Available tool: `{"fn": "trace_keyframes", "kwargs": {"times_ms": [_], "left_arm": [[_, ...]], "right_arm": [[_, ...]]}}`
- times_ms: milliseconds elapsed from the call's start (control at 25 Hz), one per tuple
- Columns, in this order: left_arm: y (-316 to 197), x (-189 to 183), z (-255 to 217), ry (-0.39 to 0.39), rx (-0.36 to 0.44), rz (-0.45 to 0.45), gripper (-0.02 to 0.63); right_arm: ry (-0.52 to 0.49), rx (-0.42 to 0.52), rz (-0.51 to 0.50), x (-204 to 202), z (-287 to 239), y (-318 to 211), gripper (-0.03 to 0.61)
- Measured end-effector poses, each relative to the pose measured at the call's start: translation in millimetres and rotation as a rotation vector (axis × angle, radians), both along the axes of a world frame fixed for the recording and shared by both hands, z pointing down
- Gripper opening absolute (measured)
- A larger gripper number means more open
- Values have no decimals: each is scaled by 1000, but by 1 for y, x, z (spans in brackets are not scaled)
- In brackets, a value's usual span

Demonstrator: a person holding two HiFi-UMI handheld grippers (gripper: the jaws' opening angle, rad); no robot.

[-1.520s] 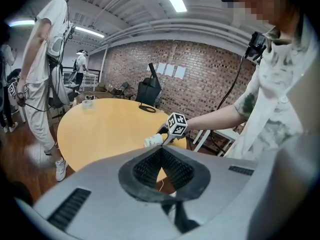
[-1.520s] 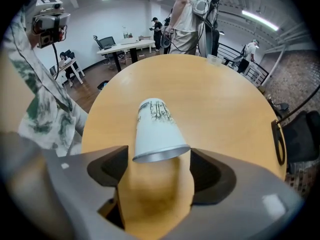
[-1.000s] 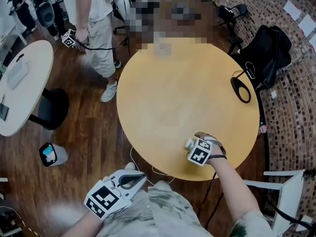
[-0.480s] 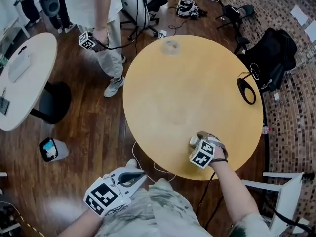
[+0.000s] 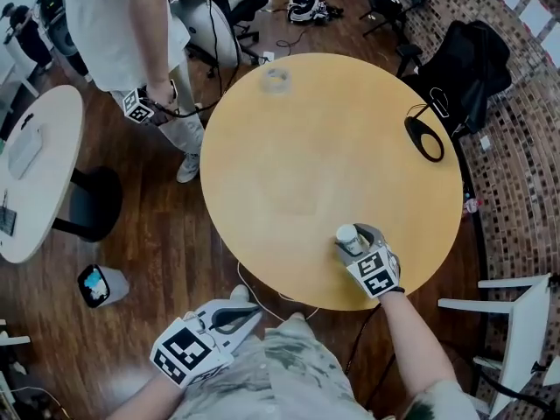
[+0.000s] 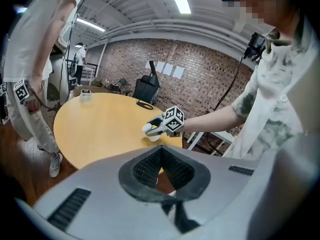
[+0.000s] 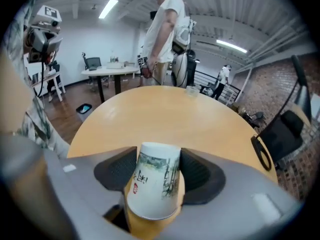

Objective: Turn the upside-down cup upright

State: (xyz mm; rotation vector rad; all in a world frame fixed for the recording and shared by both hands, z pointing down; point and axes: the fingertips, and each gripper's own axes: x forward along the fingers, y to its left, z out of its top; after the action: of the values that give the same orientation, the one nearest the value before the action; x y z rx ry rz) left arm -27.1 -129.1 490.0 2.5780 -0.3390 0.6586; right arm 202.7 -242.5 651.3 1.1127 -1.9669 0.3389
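The right gripper [image 5: 353, 245] is clenched on the cup [image 5: 350, 238], one jaw on each side of its printed wall. It holds the cup over the table [image 5: 306, 147], just inside the near edge and a little right of the middle. In the right gripper view the cup's closed bottom points up and away and its wide rim faces the camera, so it is upside down and tipped slightly. I cannot tell whether the rim touches the tabletop. The table edge curves close behind and to the right of the gripper, and the room there is narrow. Ahead and to the left, the bare top stretches wide and free. The left gripper [image 5: 241, 315] hangs off the table near the person's body, over the floor, its jaws closed together on nothing. A small clear glass [image 5: 276, 79] stands at the far edge, well apart from the cup. A black loop [image 5: 424, 138] lies at the right edge, also well away. A black bag [image 5: 468, 68] sits beyond that edge. A white chair [image 5: 516, 322] stands just off the near right rim, beside the right forearm. A second person [image 5: 131, 16] stands at the far left of the table with a marker cube [image 5: 137, 106] by one hand. A white side table [image 5: 35, 173] and a small bin [image 5: 96, 284] are on the floor to the left.
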Motion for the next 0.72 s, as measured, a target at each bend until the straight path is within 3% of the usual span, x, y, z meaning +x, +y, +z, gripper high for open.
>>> {"fn": "trace_keyframes", "kwargs": {"times_ms": [200,400,720], "left_arm": [[4,10,-3,-47,23,40,5],[12,21,-5,-81,29,64,5],[29,63,-20,-76,42,78,5]], "right_arm": [[-196,182,133,15,-13,5,272],[-305,296,220,24,-18,19,274],[-274,321,218,41,-7,60,270]]}}
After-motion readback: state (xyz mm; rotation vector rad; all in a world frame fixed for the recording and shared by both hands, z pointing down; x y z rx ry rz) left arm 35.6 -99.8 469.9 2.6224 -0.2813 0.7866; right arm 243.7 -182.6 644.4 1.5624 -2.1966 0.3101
